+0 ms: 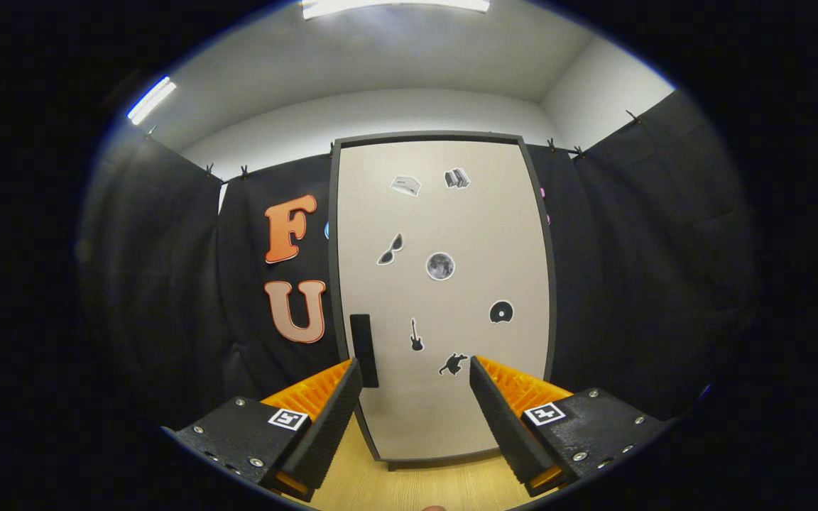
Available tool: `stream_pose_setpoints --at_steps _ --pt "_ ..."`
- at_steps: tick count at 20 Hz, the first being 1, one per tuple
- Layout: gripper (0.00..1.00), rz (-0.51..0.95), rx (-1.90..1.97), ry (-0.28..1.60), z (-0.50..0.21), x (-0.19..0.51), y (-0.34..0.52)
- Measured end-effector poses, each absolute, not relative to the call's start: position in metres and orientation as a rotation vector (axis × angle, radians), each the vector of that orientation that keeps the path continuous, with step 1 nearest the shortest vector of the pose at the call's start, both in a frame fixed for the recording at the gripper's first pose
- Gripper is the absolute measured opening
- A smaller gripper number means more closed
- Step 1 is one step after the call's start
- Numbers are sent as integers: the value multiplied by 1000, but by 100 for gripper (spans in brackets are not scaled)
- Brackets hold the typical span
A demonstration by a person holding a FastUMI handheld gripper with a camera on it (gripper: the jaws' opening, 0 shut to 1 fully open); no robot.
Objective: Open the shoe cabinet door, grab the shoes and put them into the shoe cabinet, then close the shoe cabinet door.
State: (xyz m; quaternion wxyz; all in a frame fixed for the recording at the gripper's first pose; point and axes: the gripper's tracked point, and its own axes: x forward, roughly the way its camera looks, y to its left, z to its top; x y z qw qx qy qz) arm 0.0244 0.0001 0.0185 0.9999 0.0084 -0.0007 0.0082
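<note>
The shoe cabinet (442, 298) is seen standing upright straight ahead of the tongs (415, 372), its pale door (473, 234) shut within a dark frame. A dark vertical handle (363, 350) is fixed low on the door, close to the frame's left side. Small stickers are scattered over the door: a pair of sunglasses (390, 250) and a round moon (440, 266) near the middle of the door, a disc (500, 311) to the right of the handle, a guitar (416, 335) just right of the handle, and a small dark animal figure (454, 364) below the guitar. Two further stickers are placed near the top of the door, too small to be told.

The tongs are held wide apart with nothing between them. The left finger's tip is seen just beside the handle, though contact cannot be told; the right finger is set well right of the handle, beside the animal sticker. A light wooden floor (409, 482) is shown under the cabinet's lower edge and between the fingers. Black cloth (636, 270) is hung on both sides of the cabinet, and ceiling lights (395, 6) are lit above it.
</note>
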Motion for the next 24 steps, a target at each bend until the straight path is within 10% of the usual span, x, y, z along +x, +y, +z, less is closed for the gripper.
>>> stream_pose_setpoints --at_steps 24 --pt "95 45 0 47 12 -86 -37"
